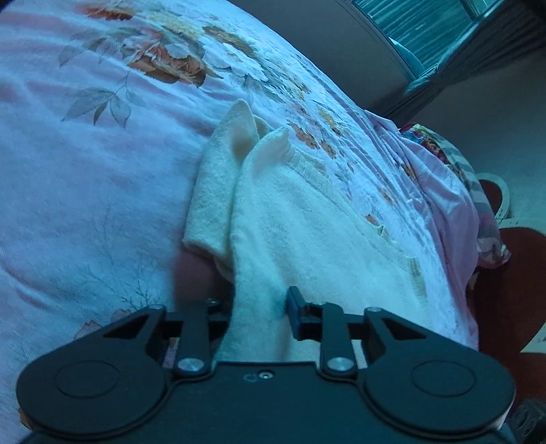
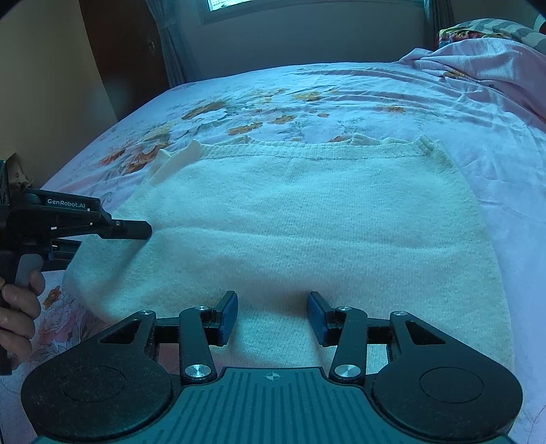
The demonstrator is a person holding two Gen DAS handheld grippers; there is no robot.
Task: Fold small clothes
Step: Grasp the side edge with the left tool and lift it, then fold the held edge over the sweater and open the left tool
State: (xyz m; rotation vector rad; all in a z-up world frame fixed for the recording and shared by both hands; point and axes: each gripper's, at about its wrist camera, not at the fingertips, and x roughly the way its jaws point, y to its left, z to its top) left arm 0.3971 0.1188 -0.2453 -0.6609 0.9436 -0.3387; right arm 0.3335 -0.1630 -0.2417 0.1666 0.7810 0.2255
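A cream knitted sweater (image 2: 307,218) lies spread flat on the floral bed sheet (image 2: 341,88), its ribbed edge at the far side. My left gripper (image 1: 261,309) is shut on the sweater's left edge (image 1: 259,297), with the fabric bunched between its fingers. It also shows in the right wrist view (image 2: 136,229) at the sweater's left side. My right gripper (image 2: 272,316) is open, its fingers low over the sweater's near edge with nothing between them. A folded sleeve part (image 1: 218,191) sticks out to the left.
A crumpled pink sheet (image 2: 477,68) and a striped, patterned pillow (image 2: 494,29) lie at the bed's far right. A wall and window stand behind the bed. A reddish floor (image 1: 512,273) shows past the bed's edge in the left wrist view.
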